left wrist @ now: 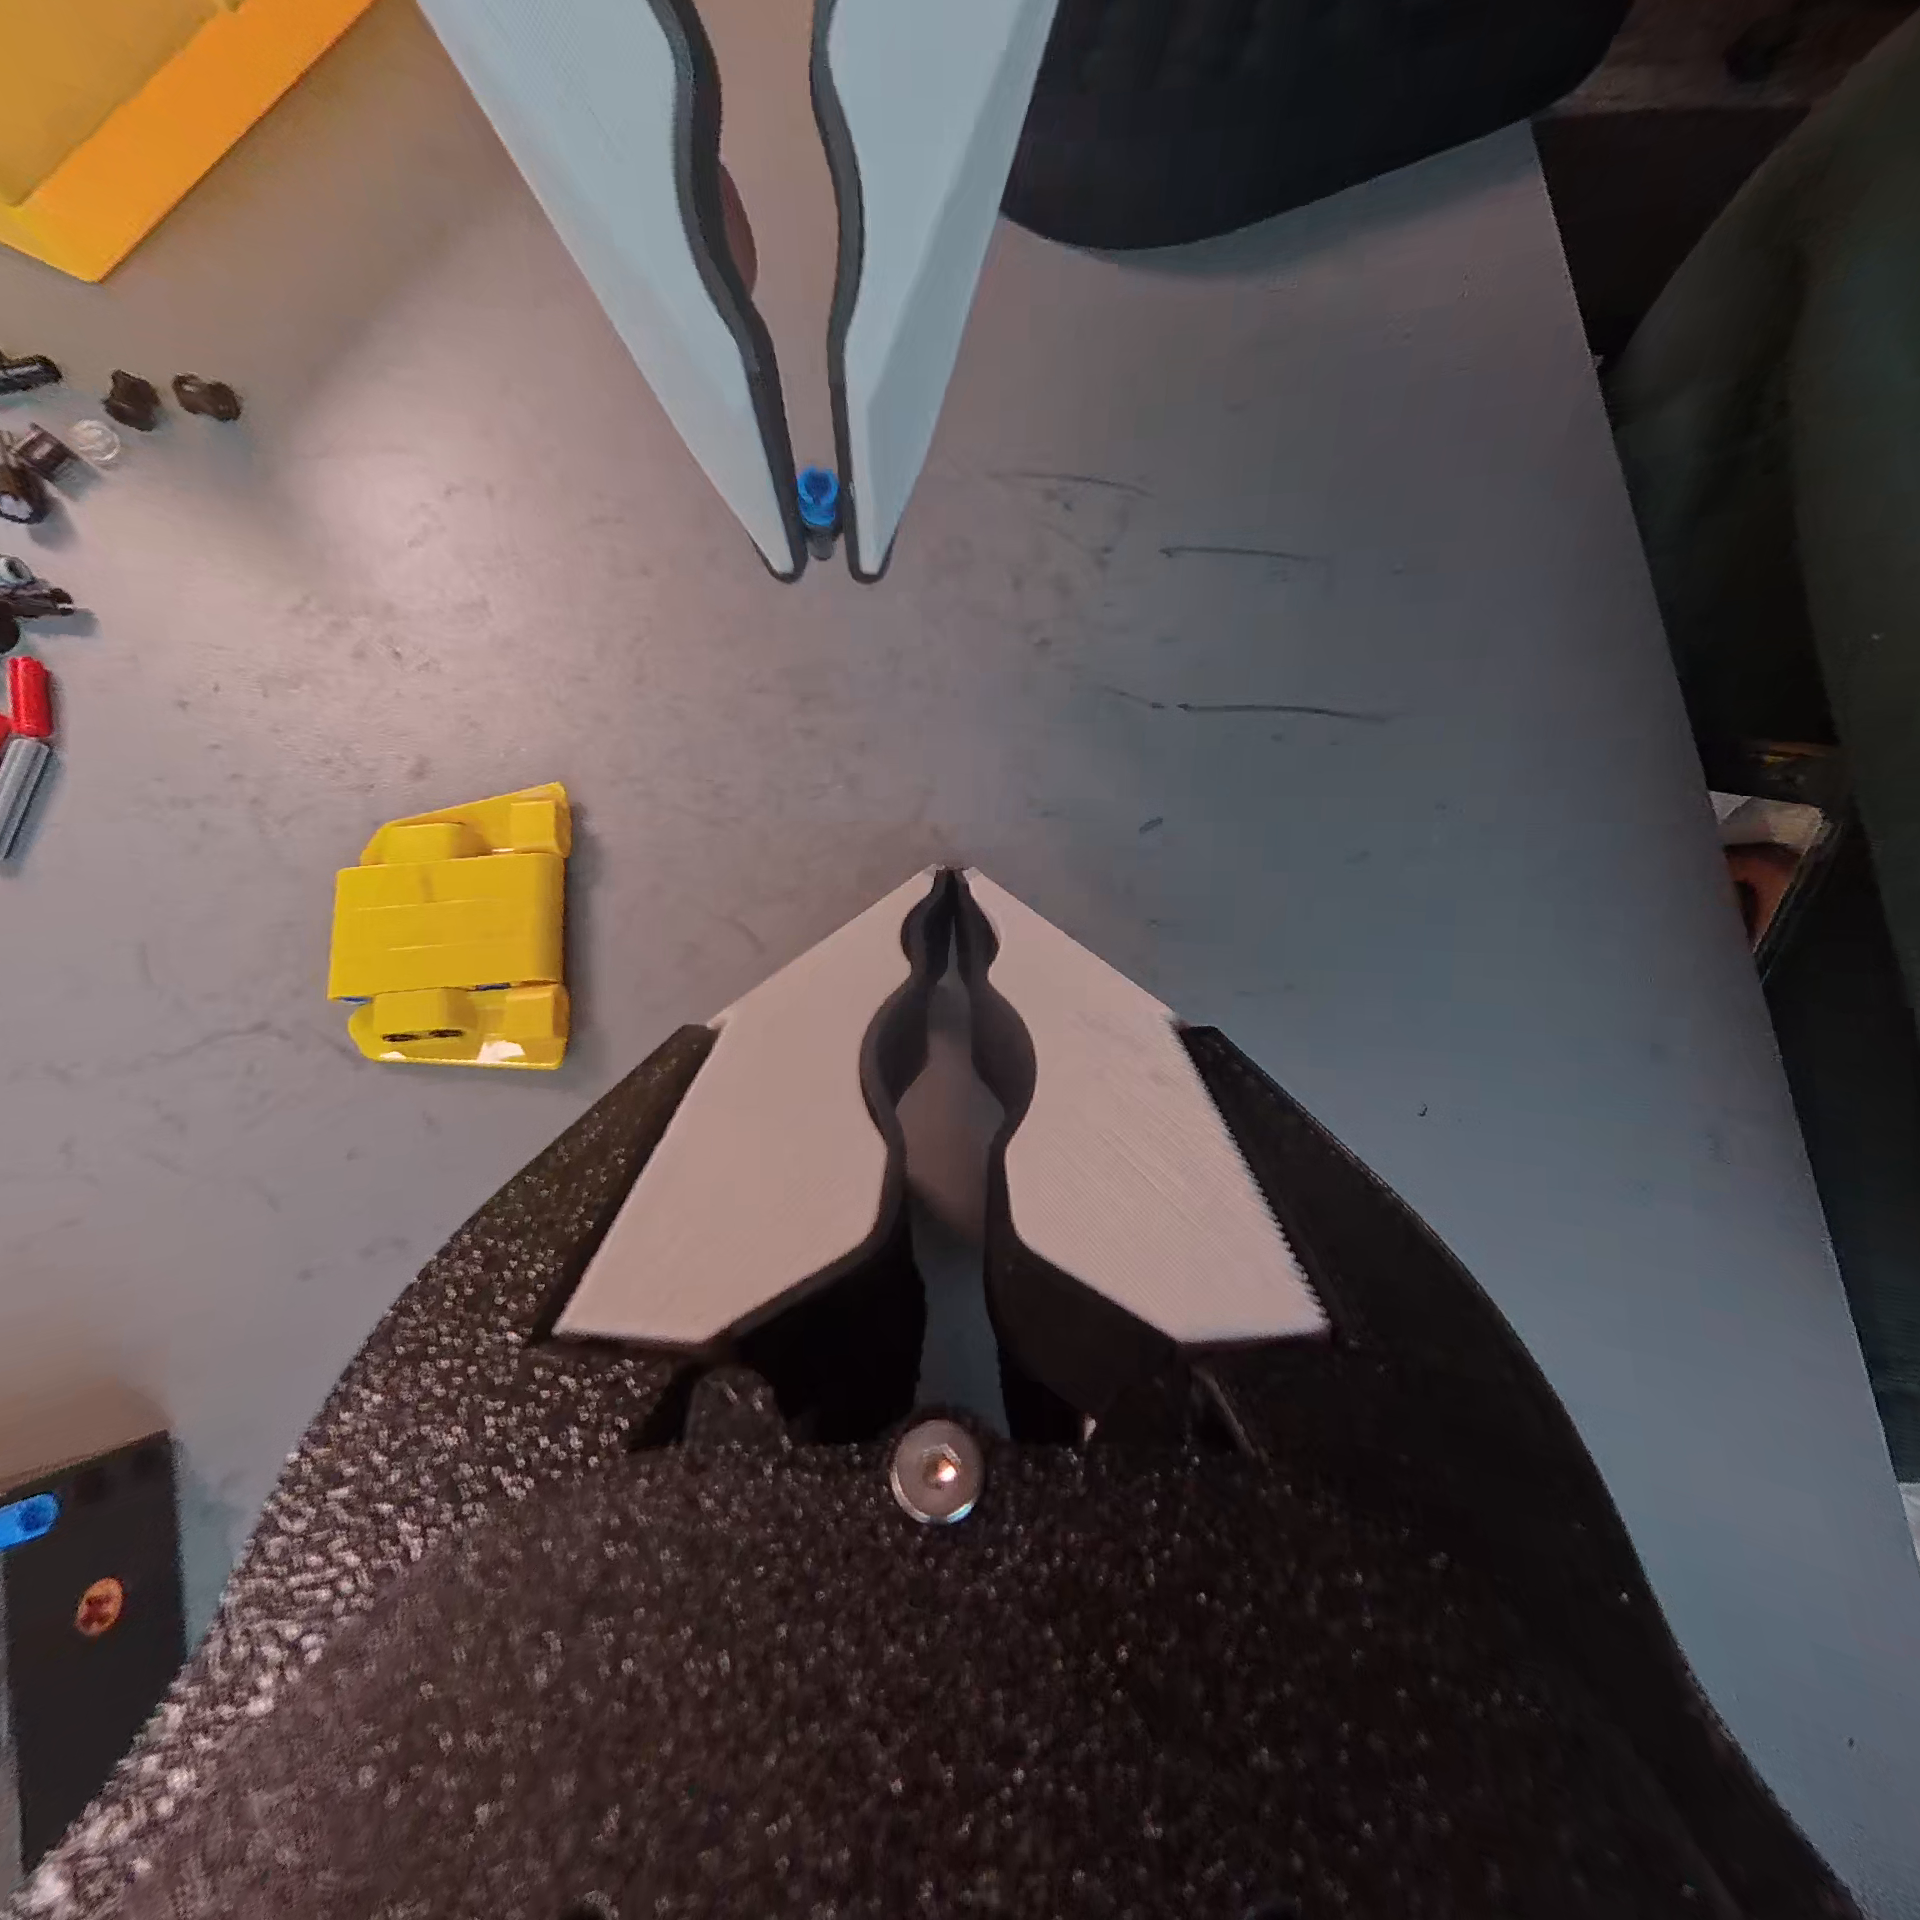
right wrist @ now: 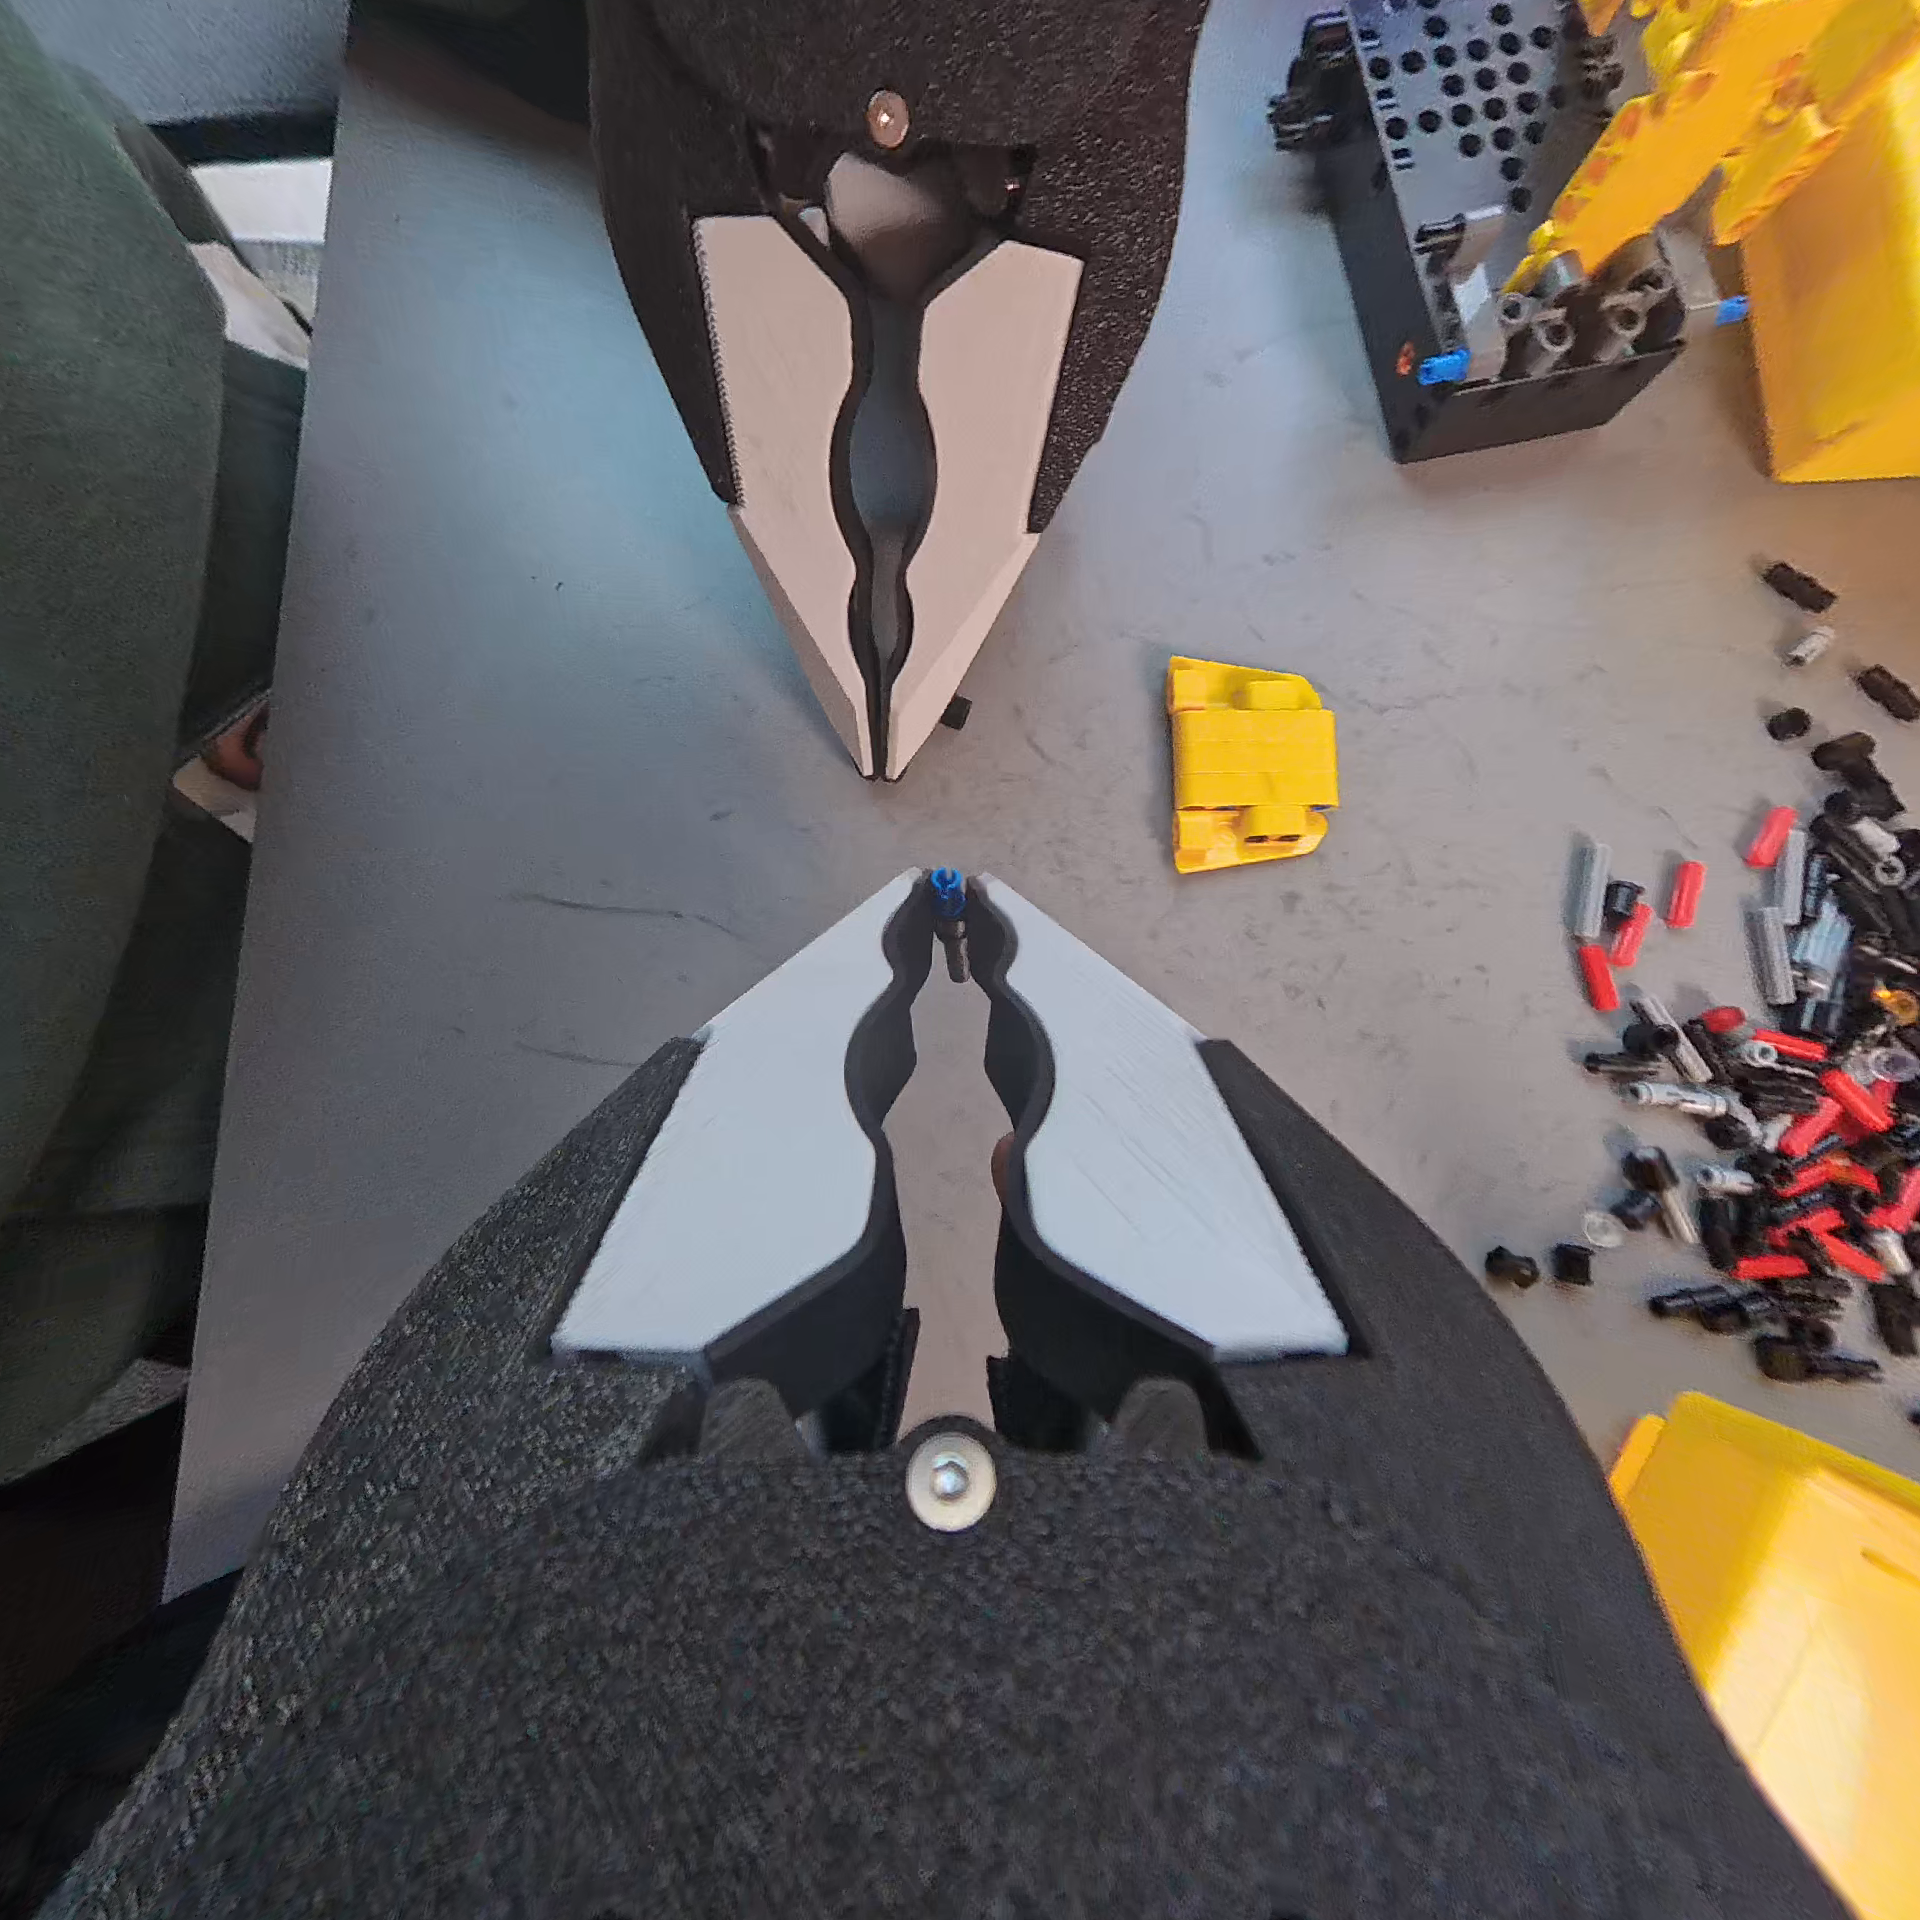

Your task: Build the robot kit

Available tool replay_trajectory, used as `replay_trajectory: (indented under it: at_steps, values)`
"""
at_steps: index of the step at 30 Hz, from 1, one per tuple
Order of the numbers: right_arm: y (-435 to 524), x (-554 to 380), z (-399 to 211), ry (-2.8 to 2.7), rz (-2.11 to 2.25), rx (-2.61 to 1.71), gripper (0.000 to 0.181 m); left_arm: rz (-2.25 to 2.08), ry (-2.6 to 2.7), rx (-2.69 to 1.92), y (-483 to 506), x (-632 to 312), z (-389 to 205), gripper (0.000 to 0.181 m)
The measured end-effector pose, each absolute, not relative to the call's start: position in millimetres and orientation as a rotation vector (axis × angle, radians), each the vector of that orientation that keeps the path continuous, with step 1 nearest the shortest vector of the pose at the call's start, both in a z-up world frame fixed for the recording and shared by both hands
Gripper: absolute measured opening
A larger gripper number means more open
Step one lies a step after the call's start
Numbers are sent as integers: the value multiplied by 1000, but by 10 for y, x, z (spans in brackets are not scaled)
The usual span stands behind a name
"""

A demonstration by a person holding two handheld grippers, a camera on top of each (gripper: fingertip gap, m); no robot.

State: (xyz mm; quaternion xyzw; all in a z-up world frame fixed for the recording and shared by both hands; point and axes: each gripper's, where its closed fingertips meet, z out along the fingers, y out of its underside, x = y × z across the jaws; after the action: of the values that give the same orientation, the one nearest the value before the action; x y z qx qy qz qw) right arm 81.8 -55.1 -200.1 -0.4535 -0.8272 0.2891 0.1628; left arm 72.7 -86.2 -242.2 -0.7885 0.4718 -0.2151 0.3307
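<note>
Right gripper [right wrist: 948, 883]: closed down on a small blue-and-black pin [right wrist: 948, 909], pinched at the very fingertips; blue end foremost, black end trailing back into the gap between the fingers.
Pin axis: along the fingers, pointing at the opposite gripper – seen end-on from the left wrist view as a blue cap [left wrist: 818, 488] between the pale fingertips.
Left gripper [left wrist: 951, 873]: fingertips pressed together, nothing seen between them; a small dark piece [right wrist: 957, 713] just beside one fingertip, touching or not cannot be told.
Relative pose: the two grippers tip to tip, facing each other, apart, low over the grey worktop [right wrist: 520, 623], close to its edge on the person's side.
Yellow brick assembly [right wrist: 1250, 764]: flat on the worktop, near both tips, off to the side away from that edge – about equally near to each.
Loose parts [right wrist: 1787, 1101]: red, black and grey pins scattered farther toward the worktop's far side.
Black perforated frame [right wrist: 1475, 239]: beyond the left gripper, beside yellow bins [right wrist: 1839, 343].
Person: a dark green sleeve [right wrist: 94, 520] along the near edge.
</note>
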Motion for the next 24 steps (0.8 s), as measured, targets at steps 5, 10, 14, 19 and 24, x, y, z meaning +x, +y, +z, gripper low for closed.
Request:
replay_trajectory:
  at_steps: [5, 10, 14, 19, 24]
  values:
    - [-487, 884, -2008, -2290, 825, -1321, 5, -571, 1224, -2056, -866, 725, -2406, 0]
    - [-392, 907, -1982, -2201, 836, -1354, 5, -580, 1219, -2054, -869, 726, -2400, 0]
    - [-310, 910, -1983, -2139, 819, -1379, 6, -583, 1211, -2054, -863, 722, -2392, 0]
    - [-210, 900, -2001, -2057, 796, -1413, 6, -602, 1181, -2045, -844, 711, -2352, 0]
    - [-32, 845, -1958, -1899, 821, -1455, 6, -631, 1122, -2027, -799, 696, -2274, 0]
